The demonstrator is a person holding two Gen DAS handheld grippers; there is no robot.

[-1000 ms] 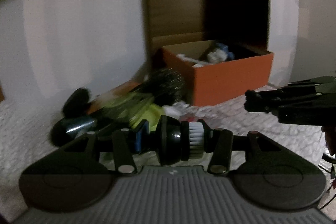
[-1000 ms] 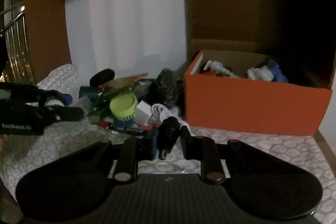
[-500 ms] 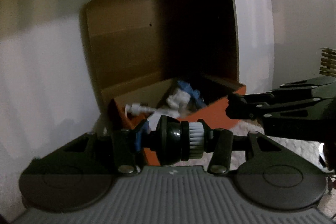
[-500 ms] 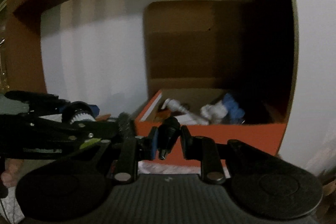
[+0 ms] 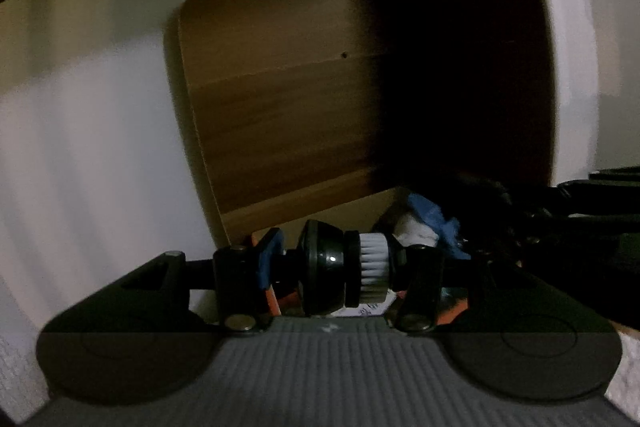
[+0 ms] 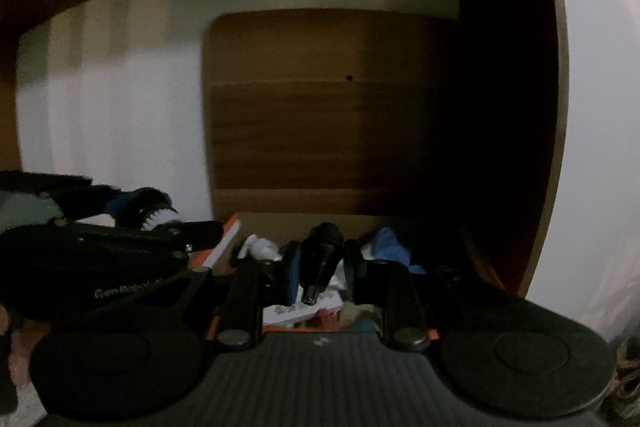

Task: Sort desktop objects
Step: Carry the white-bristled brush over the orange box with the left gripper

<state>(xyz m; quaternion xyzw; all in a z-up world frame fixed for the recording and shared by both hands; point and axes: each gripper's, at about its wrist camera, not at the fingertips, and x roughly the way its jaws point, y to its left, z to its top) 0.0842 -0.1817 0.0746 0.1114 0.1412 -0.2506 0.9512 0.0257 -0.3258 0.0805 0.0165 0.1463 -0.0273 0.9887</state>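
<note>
We see the orange box point(image 6: 230, 233) with its raised brown flap point(image 6: 320, 107) filling both views; our left gripper point(image 5: 332, 273) is clamped on a black brush head point(image 5: 324, 273) with white bristles, held above the box. Our right gripper point(image 6: 320, 269) grips a small black nozzle point(image 6: 320, 263) over the white and blue clutter point(image 6: 386, 247) inside.

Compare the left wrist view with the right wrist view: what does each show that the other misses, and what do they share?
Only the left wrist view shows the brush head side-on in the left gripper, white bristles clear. Only the right wrist view shows the black nozzle piece in the right gripper and printed lettering on the other gripper's body. Both show the orange box with its raised cardboard lid and a blue item inside.
</note>
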